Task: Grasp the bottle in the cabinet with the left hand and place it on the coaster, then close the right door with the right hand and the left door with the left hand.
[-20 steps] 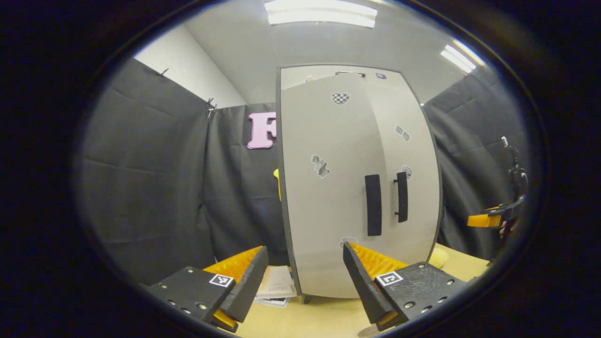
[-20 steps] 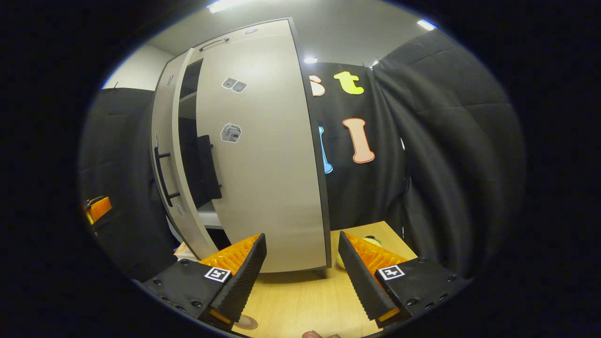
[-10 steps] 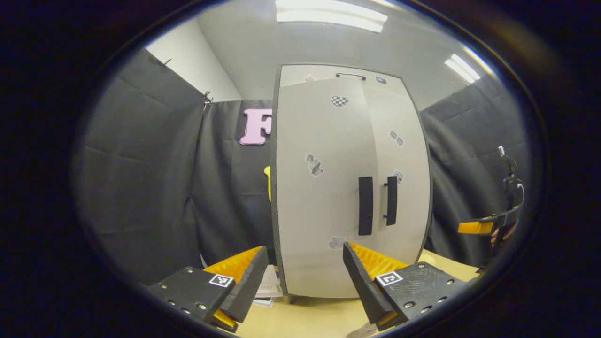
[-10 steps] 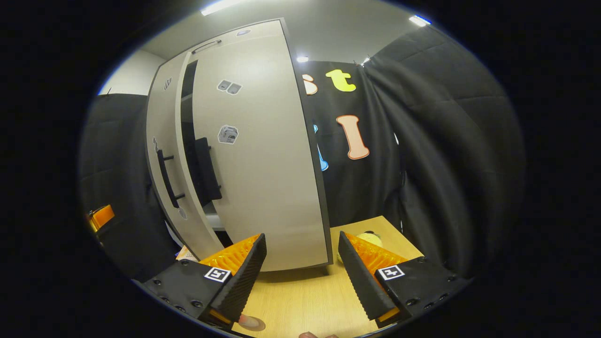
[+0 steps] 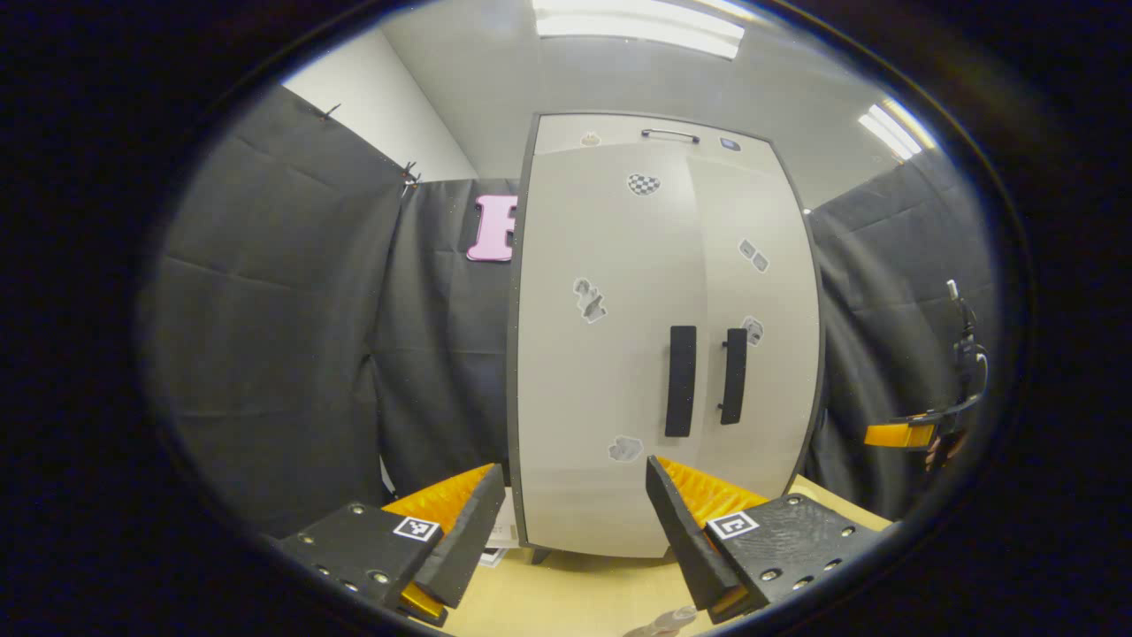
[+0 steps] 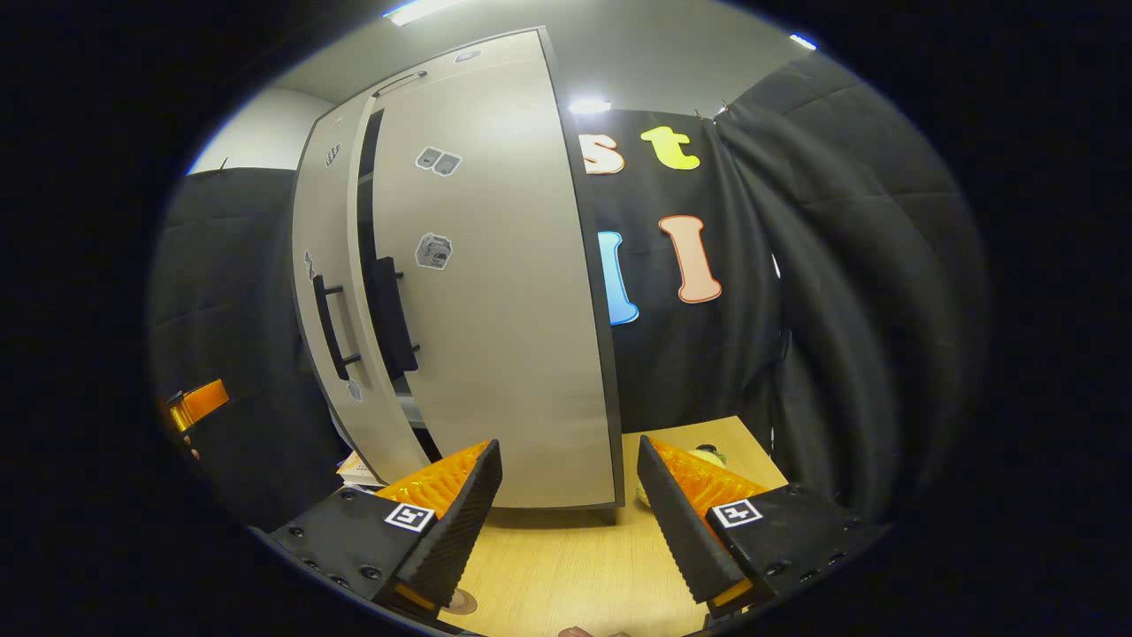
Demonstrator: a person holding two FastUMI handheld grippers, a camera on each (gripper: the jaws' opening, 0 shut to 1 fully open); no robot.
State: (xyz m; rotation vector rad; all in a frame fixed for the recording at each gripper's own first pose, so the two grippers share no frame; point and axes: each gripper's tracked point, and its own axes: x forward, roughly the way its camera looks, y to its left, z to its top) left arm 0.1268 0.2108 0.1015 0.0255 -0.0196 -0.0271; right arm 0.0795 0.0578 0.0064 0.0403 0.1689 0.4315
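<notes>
1. My left gripper point(image 5: 573, 540): jaws wide, nothing held, close before the cabinet's left door point(image 5: 601, 354).
2. My right gripper point(image 6: 566, 522): jaws wide, nothing held, near the right door point(image 6: 495, 292).
3. Left door: slightly ajar, dark gap beside right door.
4. Table point(image 6: 566, 566): under both grippers.

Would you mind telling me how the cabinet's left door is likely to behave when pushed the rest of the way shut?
The left door looks like a rigid flat panel, so it should probably swing on its hinge without flexing. Its smooth face may let fingertips slide. The handle offers a surer contact.
</notes>
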